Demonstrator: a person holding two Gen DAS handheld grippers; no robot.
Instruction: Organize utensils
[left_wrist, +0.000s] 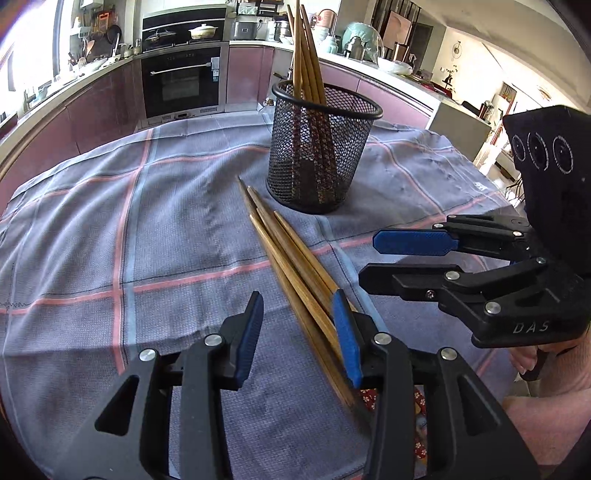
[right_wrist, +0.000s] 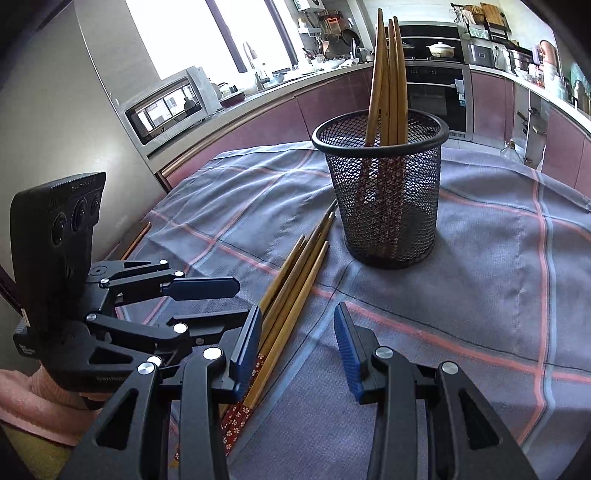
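Kitchen counters and a built-in oven (left_wrist: 183, 79) curve round behind your work surface, a table under a grey-blue checked cloth (left_wrist: 110, 240) with pink lines.

Your left gripper (left_wrist: 299, 338) hovers low over the near edge of that cloth, its two blue-padded fingers (left_wrist: 251, 334) spread wide with nothing between them. Its right-hand pad lies over the bundle of loose chopsticks (left_wrist: 288, 254); whether it touches them you cannot tell. Your right gripper (right_wrist: 297, 349) is likewise spread wide and carries nothing; its left-hand pad (right_wrist: 245, 349) sits right against the same bundle (right_wrist: 295, 269), seen from the other side. From each wrist camera you can see the other gripper off to the side, turned edgewise, jaws apart.

Count four loose chopsticks lying flat on the cloth, side by side, narrow tips pointing toward the black mesh holder (left_wrist: 325, 147), patterned red ends (right_wrist: 236, 417) toward you.

That single holder (right_wrist: 384, 192) stands upright just past the tips. Four chopsticks (right_wrist: 388, 74) stand in it, leaning together, tips up, patterned ends down in the mesh.

Farther left, a microwave (right_wrist: 166, 107) sits by the window.
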